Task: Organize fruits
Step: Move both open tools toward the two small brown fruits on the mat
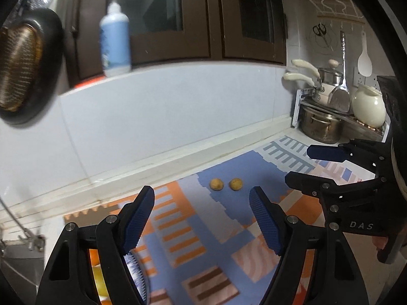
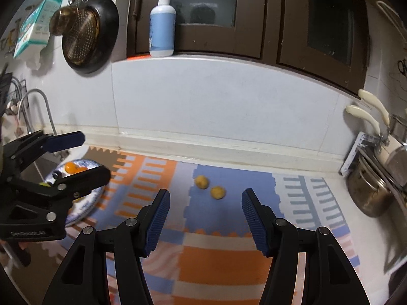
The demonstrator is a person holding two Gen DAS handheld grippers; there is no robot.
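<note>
Two small yellow-brown fruits lie side by side on the patterned mat: the left fruit (image 1: 216, 184) (image 2: 201, 181) and the right fruit (image 1: 235, 184) (image 2: 218, 192). My left gripper (image 1: 202, 218) is open and empty, above the mat short of the fruits; it also shows in the right wrist view (image 2: 86, 155). My right gripper (image 2: 204, 219) is open and empty, also short of the fruits; it shows in the left wrist view (image 1: 300, 164). A blue-and-white plate (image 2: 87, 202) at the mat's left holds an orange fruit (image 2: 71, 167) and is partly hidden by the left gripper.
The mat (image 2: 223, 261) covers a white counter against a tiled wall. Steel pots on a rack (image 1: 321, 127) (image 2: 368, 195) stand at the right. A faucet (image 2: 38, 109) and sink are at the left. A pump bottle (image 2: 162, 23) stands on the ledge; a pan (image 2: 89, 33) hangs on the wall.
</note>
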